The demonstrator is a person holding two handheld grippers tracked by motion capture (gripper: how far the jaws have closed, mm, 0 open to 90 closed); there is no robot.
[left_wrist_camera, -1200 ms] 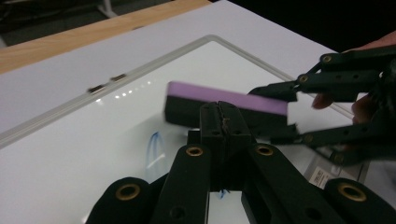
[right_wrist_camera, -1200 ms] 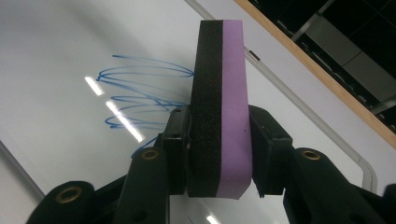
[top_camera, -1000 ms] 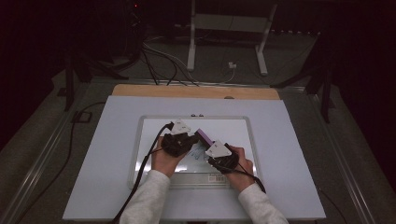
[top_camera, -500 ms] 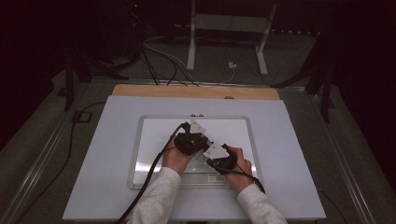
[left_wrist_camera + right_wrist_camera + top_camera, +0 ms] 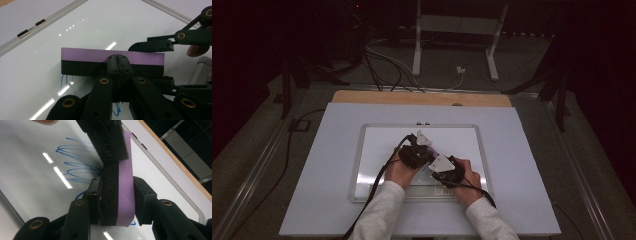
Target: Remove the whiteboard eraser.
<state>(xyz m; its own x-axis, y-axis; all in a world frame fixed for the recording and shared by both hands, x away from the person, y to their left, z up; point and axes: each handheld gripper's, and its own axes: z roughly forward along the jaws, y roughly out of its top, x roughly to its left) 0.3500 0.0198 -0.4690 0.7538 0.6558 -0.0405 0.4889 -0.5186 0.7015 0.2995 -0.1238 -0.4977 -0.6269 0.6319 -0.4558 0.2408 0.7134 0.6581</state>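
**Two grippers meet on one eraser over the whiteboard**

In the high view, a person's two hands bring the left gripper and the right gripper close together over the middle of a white, aluminium-framed whiteboard, which lies flat on a pale grey table. A sliver of the purple-and-black foam eraser block shows between them.

In the left gripper view, the left gripper has its jaws drawn together at the near long face of the eraser; whether they pinch anything there I cannot tell. The purple layer faces up and the black pad faces down at the board, presumably so the wiping side stays ready. Thin blue pen strokes peek out beneath it.

In the right gripper view, the right gripper is clamped across the eraser's thickness, one jaw on the black pad and one on the purple backing (a firm hold, by the look of it). Blue marker scribbles lie on the board just behind, so the eraser likely sits here for wiping them.
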